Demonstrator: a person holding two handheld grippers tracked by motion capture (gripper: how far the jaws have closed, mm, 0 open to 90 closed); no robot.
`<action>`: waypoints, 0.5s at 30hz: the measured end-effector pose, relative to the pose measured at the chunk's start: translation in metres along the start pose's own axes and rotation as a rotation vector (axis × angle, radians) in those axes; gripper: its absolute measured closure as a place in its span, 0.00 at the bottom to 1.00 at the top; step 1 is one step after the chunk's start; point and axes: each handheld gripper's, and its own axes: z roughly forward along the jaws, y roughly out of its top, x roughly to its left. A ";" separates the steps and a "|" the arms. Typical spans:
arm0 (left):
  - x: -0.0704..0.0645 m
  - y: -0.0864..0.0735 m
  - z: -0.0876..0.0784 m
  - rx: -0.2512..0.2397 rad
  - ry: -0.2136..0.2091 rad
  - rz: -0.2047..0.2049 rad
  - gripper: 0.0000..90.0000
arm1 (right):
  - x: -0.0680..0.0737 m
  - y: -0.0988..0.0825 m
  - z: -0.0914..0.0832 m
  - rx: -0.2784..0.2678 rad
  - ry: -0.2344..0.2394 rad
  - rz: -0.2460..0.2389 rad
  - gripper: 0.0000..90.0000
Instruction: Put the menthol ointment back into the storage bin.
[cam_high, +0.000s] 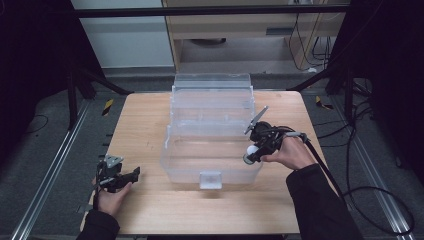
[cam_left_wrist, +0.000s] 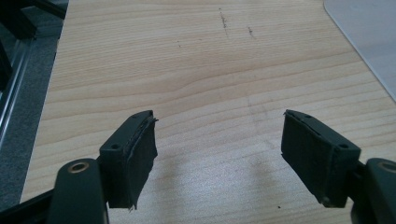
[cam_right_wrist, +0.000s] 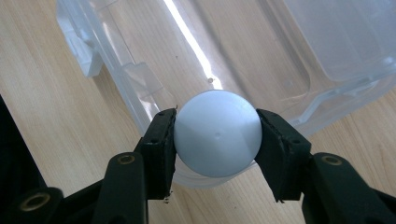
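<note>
A clear plastic box (cam_high: 212, 150) with its lid (cam_high: 212, 100) swung open toward the back stands in the middle of the wooden table (cam_high: 145, 125). My right gripper (cam_high: 251, 152) hangs over the box's right front corner, shut on a white ball (cam_right_wrist: 217, 133) (cam_high: 251, 149). In the right gripper view the ball sits squarely between the two black pads (cam_right_wrist: 161, 149), just above the box rim (cam_right_wrist: 140, 109). My left gripper (cam_left_wrist: 219, 154) (cam_high: 136, 173) rests low near the table's front left, jaws wide apart with bare wood between them.
A latch tab (cam_high: 210, 179) sticks out of the box's front wall. Cables (cam_high: 350, 195) trail from the right gripper off the table's right side. Metal rails (cam_high: 47, 170) and black frame legs flank the table. A corner of the box (cam_left_wrist: 369, 37) shows ahead of the left gripper.
</note>
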 end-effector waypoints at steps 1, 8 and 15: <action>0.000 0.000 0.000 0.000 0.000 0.000 0.29 | 0.000 0.000 0.001 0.002 0.001 0.001 0.56; 0.000 0.000 0.000 0.001 0.000 0.000 0.29 | 0.001 -0.003 0.014 0.016 0.015 -0.021 0.56; 0.000 0.000 0.000 0.001 0.002 0.000 0.29 | -0.001 -0.008 0.025 0.042 0.019 -0.030 0.56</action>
